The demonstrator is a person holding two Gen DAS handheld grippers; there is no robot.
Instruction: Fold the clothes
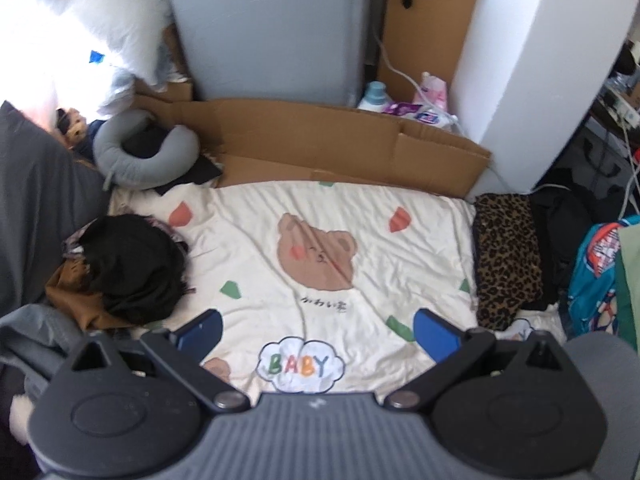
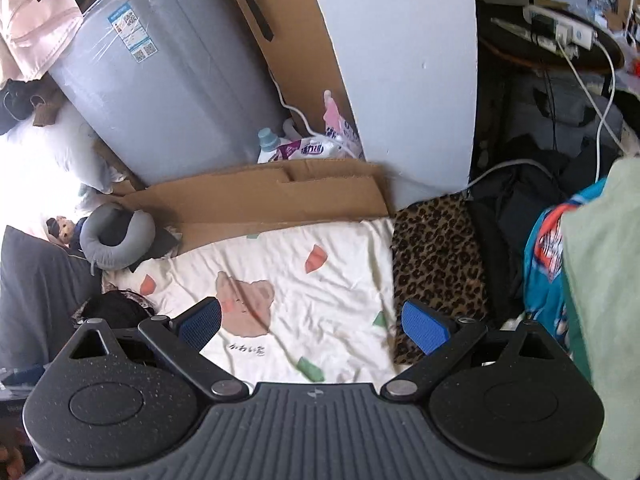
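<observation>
A heap of unfolded clothes, black on top of brown [image 1: 124,268], lies at the left edge of the cream bear-print sheet [image 1: 248,248]; its black top shows in the right wrist view [image 2: 114,308]. A folded leopard-print garment [image 1: 506,256] lies at the sheet's right edge, next to dark folded clothes [image 1: 560,236]; it also shows in the right wrist view [image 2: 436,264]. My left gripper [image 1: 318,334] is open and empty above the sheet's near part. My right gripper [image 2: 312,326] is open and empty, its right pad [image 2: 424,330] over the leopard garment's near corner.
A grey neck pillow [image 1: 132,152] and flattened cardboard [image 1: 320,148] lie behind the sheet. A grey appliance [image 1: 268,28], a white wall corner [image 1: 532,60] and detergent packs [image 1: 404,104] stand further back. A blue bag [image 1: 600,276] and cables are at the right.
</observation>
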